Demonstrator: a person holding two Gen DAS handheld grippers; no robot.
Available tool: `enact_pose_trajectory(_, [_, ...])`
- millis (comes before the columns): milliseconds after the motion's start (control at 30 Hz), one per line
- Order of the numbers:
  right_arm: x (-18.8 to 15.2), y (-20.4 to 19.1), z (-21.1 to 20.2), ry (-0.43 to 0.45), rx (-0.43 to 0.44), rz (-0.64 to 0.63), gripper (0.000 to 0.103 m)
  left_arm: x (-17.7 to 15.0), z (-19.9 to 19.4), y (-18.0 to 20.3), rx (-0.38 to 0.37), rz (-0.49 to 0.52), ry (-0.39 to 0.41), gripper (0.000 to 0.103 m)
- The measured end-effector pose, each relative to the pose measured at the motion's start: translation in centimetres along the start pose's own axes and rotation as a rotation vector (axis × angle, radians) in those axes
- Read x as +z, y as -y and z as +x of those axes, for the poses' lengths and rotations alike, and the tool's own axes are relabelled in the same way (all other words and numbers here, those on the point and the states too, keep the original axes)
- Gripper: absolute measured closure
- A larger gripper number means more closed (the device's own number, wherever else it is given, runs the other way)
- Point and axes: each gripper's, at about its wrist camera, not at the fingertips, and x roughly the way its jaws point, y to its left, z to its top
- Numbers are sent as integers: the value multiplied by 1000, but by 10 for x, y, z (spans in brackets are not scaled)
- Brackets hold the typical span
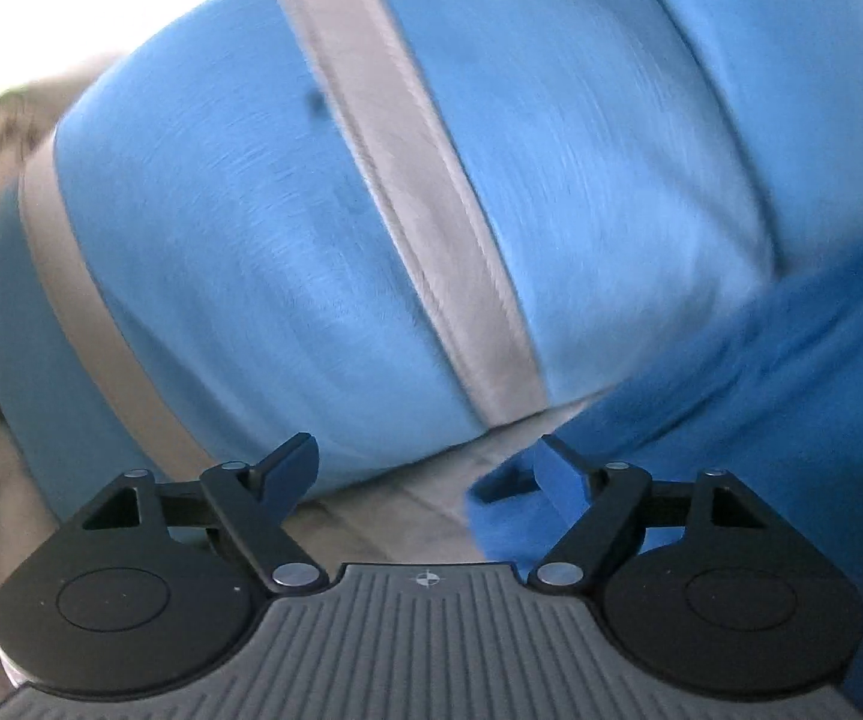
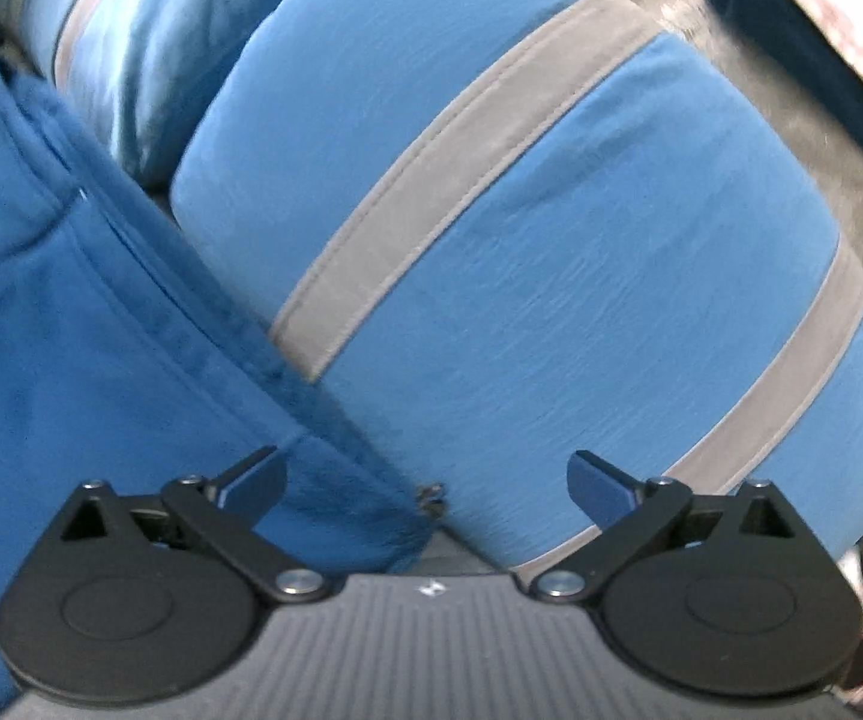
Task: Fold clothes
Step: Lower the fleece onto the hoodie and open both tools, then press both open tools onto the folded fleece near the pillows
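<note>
Showing as a pale grey surface (image 1: pixel 371 516) below the garments in the left wrist view, too blurred for naming as tabletop or bed. Lying directly on it: a light blue garment with grey stripes (image 1: pixel 323 228), (image 2: pixel 551 240), spreading wide, and a darker blue garment (image 1: pixel 761 372), (image 2: pixel 71 330) resting against its edge.

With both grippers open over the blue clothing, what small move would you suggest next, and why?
Probably ease the left gripper forward and close it on the dark blue fabric edge beside its right finger. Both it and the right gripper are open and hold nothing, and the light blue garment with grey stripes already looks folded.
</note>
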Motion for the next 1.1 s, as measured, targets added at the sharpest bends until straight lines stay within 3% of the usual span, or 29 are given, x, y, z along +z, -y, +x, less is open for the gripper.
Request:
enact_pose_trajectory(167, [2, 20, -8, -19, 106, 99, 0, 6, -21, -13, -138, -184, -31, 24])
enact_pose_trajectory(433, [23, 36, -24, -75, 265, 290, 0, 15, -38, -15, -334, -333, -152, 24])
enact_pose_trajectory(667, [36, 25, -24, -119, 370, 371, 0, 11, -31, -13, -376, -390, -218, 24])
enact_pose_trajectory(867, [33, 7, -16, -130, 397, 377, 0, 0, -43, -19, -416, -411, -231, 24])
enact_pose_trajectory(1100, [23, -7, 3, -124, 436, 432, 0, -17, -20, -9, -477, -465, -220, 24])
